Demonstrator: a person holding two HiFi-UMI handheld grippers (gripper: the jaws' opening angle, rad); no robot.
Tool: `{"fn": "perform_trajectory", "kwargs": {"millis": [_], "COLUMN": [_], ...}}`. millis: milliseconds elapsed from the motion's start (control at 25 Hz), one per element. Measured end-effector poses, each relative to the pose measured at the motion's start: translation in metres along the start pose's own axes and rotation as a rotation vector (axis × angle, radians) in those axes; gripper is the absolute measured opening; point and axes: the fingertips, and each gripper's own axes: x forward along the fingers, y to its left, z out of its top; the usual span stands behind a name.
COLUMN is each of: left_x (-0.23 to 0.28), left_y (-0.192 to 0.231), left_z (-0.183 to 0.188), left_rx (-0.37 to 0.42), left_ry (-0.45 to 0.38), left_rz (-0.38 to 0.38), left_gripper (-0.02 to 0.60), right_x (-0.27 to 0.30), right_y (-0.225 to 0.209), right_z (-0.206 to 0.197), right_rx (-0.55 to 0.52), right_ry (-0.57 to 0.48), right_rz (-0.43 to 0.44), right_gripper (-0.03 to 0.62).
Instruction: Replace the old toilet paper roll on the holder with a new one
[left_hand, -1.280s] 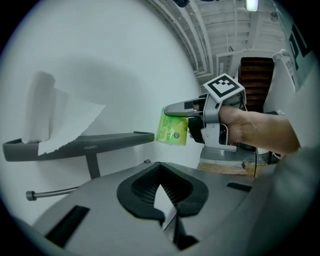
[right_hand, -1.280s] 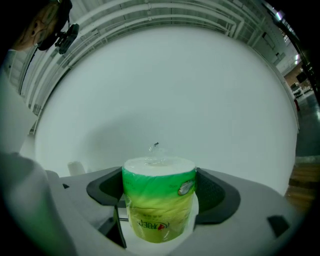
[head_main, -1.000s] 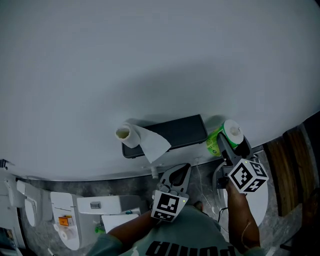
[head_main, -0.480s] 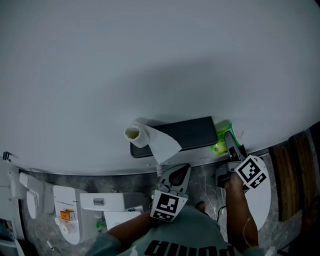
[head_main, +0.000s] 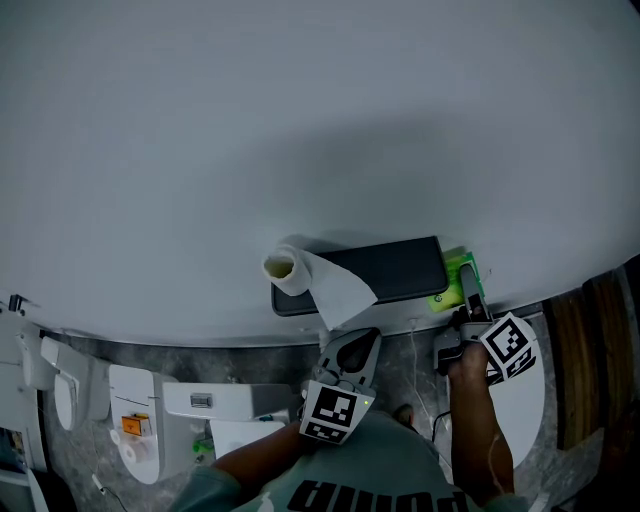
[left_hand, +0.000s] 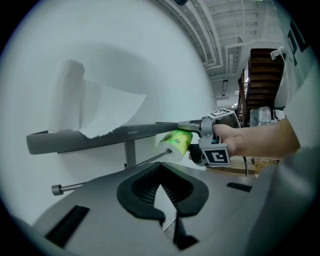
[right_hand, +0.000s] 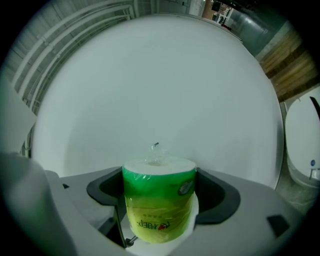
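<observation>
Between jaws of right gripper (right_hand: 160, 196): green-wrapped roll (right_hand: 158, 212). Orange-red print low on wrapper, partly readable as "BEP"; rest too small. Round seal at wrapper's upper right, illegible.

Ahead of and above left gripper (left_hand: 161, 192): holder shelf (left_hand: 90, 140), small pale brand lettering on front edge, unreadable.

Behind left gripper, head view: large white letters on dark shirt (head_main: 400, 470), cut by frame edge, not surely readable.

Your head camera looks steeply down on the holder (head_main: 385, 268); the left gripper view shares it, close above its jaws; the right faces the wall (right_hand: 160, 90).
</observation>
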Motion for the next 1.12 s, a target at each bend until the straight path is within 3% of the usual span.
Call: {"fn": "perform_trajectory", "kwargs": {"millis": [640,1120], "left_x": [-0.017,-0.032], "left_y": [0.015,0.028], "left_z": [-0.006,-0.015], "left_rx": [-0.011,-0.011], "left_ry": [0.005,0.004], "left_rz": [0.036,0.045], "left_gripper": [0.004,0.005], "right_x": [0.003,0.004], "right_y": [-0.009,-0.001], "right_z": [-0.044,-0.074], "right_rx": [0.298,0.397], "right_ry": [0.010,0.005], "right_rz": [0.031,0.056], "right_gripper": [0.428,0.428]}}
